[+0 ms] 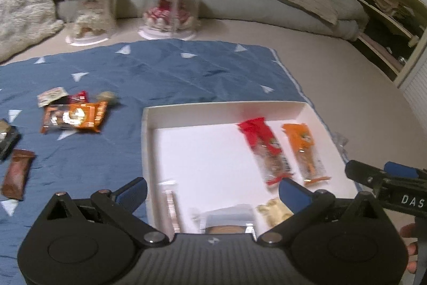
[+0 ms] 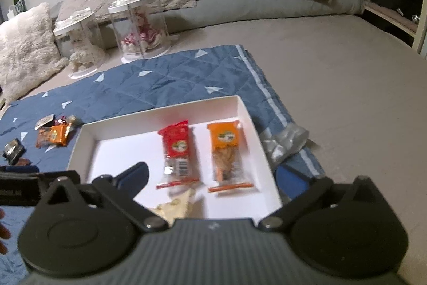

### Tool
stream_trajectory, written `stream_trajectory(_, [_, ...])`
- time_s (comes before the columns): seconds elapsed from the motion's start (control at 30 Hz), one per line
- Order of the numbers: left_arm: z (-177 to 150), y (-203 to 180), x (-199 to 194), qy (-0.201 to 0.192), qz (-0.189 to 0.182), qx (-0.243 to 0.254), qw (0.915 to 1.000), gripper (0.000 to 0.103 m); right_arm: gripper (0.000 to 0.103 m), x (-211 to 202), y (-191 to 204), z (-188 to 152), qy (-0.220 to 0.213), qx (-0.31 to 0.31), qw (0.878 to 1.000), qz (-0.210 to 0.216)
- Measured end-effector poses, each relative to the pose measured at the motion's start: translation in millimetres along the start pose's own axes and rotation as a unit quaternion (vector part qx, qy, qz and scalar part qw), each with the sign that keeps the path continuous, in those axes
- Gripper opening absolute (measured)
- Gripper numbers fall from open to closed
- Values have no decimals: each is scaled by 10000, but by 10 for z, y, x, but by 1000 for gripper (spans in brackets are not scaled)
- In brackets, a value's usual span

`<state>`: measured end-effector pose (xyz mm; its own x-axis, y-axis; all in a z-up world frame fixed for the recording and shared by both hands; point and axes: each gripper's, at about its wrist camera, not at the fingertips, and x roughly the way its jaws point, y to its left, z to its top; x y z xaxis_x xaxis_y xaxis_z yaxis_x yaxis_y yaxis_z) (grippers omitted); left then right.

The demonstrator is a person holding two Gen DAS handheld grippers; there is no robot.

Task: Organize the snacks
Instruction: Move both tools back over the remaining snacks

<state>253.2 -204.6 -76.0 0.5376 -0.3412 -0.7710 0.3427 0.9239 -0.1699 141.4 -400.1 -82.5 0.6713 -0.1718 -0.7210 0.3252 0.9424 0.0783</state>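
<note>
Left gripper point(image 1: 213, 190) jaws spread wide, nothing between them, hovering over near edge of white tray point(image 1: 304, 108). Right gripper point(image 2: 213, 178) also fully released, empty, over same tray. In tray, nearest: pale snack point(image 2: 173, 207) and a silver-wrapped item point(image 1: 229, 215), blurred, possibly a cookie pack. Further in, red packet point(image 2: 177, 154) and orange packet point(image 2: 226, 154) lie side by side, apart. Tray sits on blue quilt point(image 2: 165, 82). Left of tray, loose snack pile point(image 1: 74, 114) and brown bar point(image 1: 17, 174). Beyond the quilt, two clear jars point(image 2: 137, 26), pillows behind.
</note>
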Motion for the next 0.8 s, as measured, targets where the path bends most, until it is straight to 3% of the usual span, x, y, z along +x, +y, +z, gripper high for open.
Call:
stream_trajectory(0.43, [-2, 976, -256, -186, 604, -511, 9967, 103, 103, 177, 765, 51, 28, -290, 9990, 344])
stream_trajectory(0.8, [-34, 1853, -508, -360, 1254, -972, 9867, 103, 103, 403, 1613, -23, 205, -880, 9926, 815])
